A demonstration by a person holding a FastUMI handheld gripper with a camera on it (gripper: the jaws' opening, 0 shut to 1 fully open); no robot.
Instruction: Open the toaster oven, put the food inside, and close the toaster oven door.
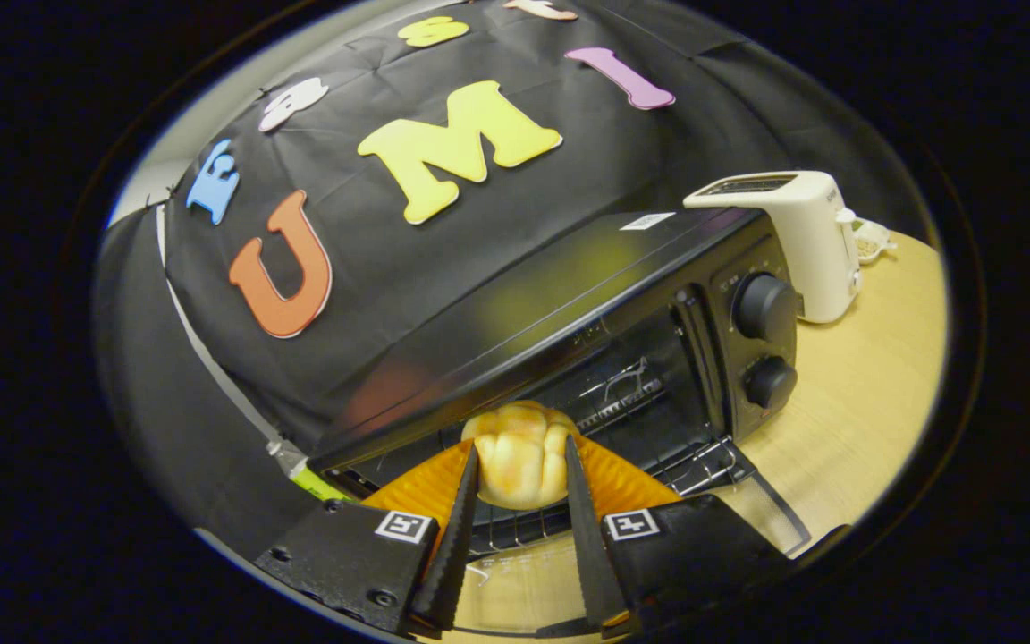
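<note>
A pale golden bread roll [520, 458] sits between my two fingers, and my gripper [521, 458] is shut on it, one finger pressing each side. The roll hangs at the mouth of the black toaster oven [569, 295], whose door is open and lies flat below the fingers. The wire rack [703, 465] inside is pulled partly forward, just beyond and under the roll. Two round knobs [765, 309] sit on the oven's right panel. The whole view is tilted.
A white pop-up toaster [801, 241] stands right of the oven on the wooden table [864, 394], with a small white dish [873, 240] behind it. Black cloth walls the booth behind the oven.
</note>
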